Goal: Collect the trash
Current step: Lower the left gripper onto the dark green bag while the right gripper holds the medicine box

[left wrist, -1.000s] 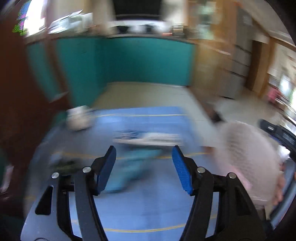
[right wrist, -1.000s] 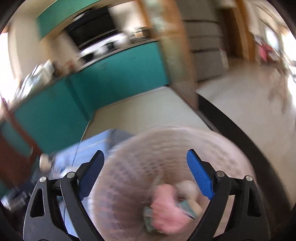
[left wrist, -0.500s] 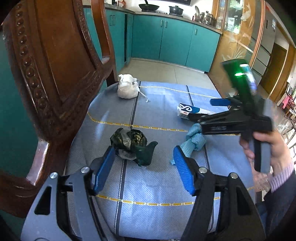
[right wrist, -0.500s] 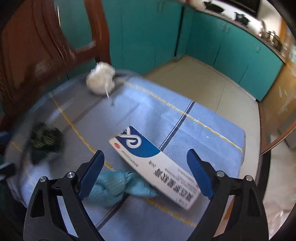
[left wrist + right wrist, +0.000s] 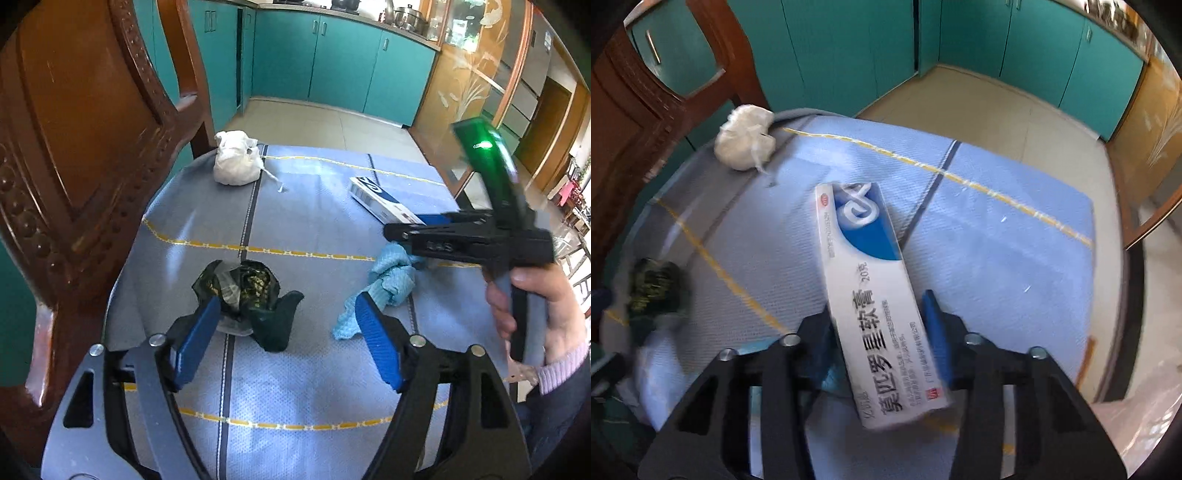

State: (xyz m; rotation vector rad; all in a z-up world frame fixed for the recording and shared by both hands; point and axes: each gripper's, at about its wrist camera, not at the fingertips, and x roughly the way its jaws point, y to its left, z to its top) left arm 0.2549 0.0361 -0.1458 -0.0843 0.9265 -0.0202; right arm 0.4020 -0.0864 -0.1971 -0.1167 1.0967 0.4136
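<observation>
Trash lies scattered over a blue checked cloth (image 5: 317,229) with yellow lines that covers the table. Going from the left of the left wrist view, a carved wooden chair (image 5: 85,147) fills the 9 o'clock side, its back rising past the table edge. Just beside its post, at about 11 o'clock on the cloth, sits a knotted white bag (image 5: 234,164) with a loose string end trailing to its right. Nearer, at the middle of the cloth, a crumpled dark green bag (image 5: 251,295) with something yellowish inside rests between the left gripper's (image 5: 284,339) blue pads, closer to the left pad; the jaws stand wide apart and grip nothing. A crumpled light blue cloth (image 5: 388,284) lies at about 3 o'clock from the green bag, just beyond the right pad. Farther on at 1 o'clock is a white and blue box (image 5: 380,201), and the right gripper (image 5: 413,227), held in the person's hand (image 5: 535,306), reaches in from 3 o'clock with its tips at the near end of that box.

In the right wrist view the dark green bag (image 5: 655,284) shows blurred at 9 o'clock and the white bag (image 5: 744,138) at 11 o'clock by the chair. The box (image 5: 871,295), printed with Chinese characters, runs from the centre toward 6 o'clock between the right gripper's (image 5: 879,332) blue pads. The jaws are drawn in close along its long sides; whether both pads press it I cannot tell. Teal cabinets (image 5: 849,48) stand behind at 12 o'clock.
</observation>
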